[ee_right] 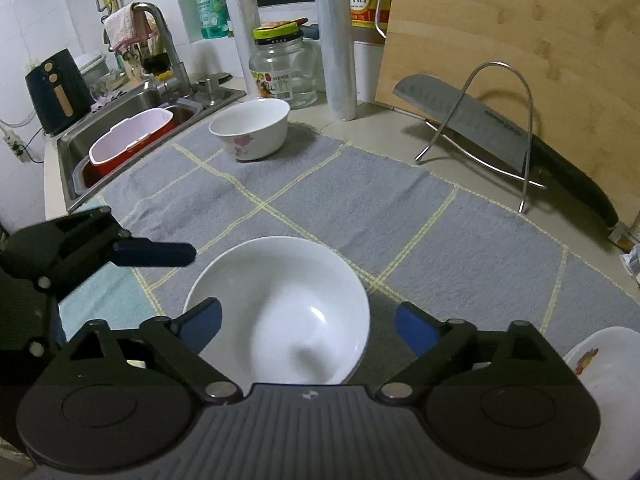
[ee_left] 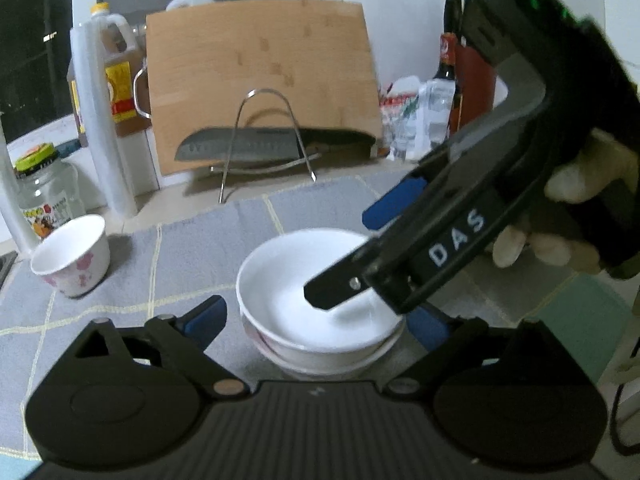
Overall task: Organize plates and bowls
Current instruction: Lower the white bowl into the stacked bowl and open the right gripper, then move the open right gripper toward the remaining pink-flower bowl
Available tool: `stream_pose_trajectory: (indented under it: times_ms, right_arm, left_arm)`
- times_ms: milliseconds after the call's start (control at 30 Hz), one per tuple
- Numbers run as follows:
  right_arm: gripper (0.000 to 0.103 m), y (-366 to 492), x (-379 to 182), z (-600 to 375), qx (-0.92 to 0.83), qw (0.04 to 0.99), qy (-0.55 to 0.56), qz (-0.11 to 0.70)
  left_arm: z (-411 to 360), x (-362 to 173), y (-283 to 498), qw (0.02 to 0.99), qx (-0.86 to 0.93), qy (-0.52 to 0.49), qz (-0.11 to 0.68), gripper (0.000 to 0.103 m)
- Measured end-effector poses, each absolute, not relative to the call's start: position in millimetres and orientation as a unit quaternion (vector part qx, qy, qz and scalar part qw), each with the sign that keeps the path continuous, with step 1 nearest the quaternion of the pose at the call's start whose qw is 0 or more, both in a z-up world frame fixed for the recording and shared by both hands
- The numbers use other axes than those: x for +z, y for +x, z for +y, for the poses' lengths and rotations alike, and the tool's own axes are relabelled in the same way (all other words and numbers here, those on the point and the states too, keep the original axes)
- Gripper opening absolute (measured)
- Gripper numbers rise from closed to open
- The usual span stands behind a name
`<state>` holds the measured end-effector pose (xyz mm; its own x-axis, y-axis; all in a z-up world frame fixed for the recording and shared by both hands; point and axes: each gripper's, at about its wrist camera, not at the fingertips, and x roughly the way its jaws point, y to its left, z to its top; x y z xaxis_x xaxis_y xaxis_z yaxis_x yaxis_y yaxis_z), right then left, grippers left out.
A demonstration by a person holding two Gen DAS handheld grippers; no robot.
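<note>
Stacked white bowls sat on grey cloth on counter, btwn left gripper jaws, spread wide, pads not touching. Right gripper jaws also released, straddling bowl rim. Floral bowl far left.

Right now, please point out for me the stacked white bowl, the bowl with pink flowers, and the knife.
stacked white bowl [ee_right: 280,304]: right wrist view, on its inner wall.
bowl with pink flowers [ee_right: 250,128]: right wrist view, on its outer side.
knife [ee_right: 464,120]: right wrist view, on the blade.
</note>
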<state>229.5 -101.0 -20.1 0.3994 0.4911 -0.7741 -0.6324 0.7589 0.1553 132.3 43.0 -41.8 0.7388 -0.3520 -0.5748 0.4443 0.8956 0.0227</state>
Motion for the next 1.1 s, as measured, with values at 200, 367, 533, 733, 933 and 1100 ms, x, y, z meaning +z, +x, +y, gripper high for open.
stream_pose_trajectory:
  times_ms: [200,367,533,733,933,1100]
  right_arm:
    - [0.100,231.5,-16.4,-114.6,0.314,0.846,-0.066,0.427]
    - [0.100,232.0,-16.7,-127.2,0.294,0.853,-0.049,0.428]
    - [0.101,231.2,-17.0,-132.8,0.283,0.858,-0.042,0.427]
    - [0.103,229.2,-14.5,-131.6,0.269,0.864,-0.036,0.424]
    - [0.103,222.8,-9.9,-117.7,0.246,0.876,-0.022,0.415]
    - [0.103,217.9,-7.4,-102.1,0.244,0.878,-0.014,0.411]
  left_arm:
    - [39.4,-39.1,133.6,0.926,-0.245,0.063,0.281,0.098]
    - [34.4,-44.9,133.1,0.918,-0.262,0.068,0.291,0.098]
    - [35.8,-46.1,133.5,0.917,-0.262,0.068,0.294,0.098]
    - [46.2,-39.5,128.8,0.923,-0.258,0.062,0.279,0.098]
    - [74.0,-35.6,124.5,0.929,-0.243,0.062,0.273,0.101]
    - [101.3,-38.3,123.3,0.936,-0.203,0.058,0.281,0.101]
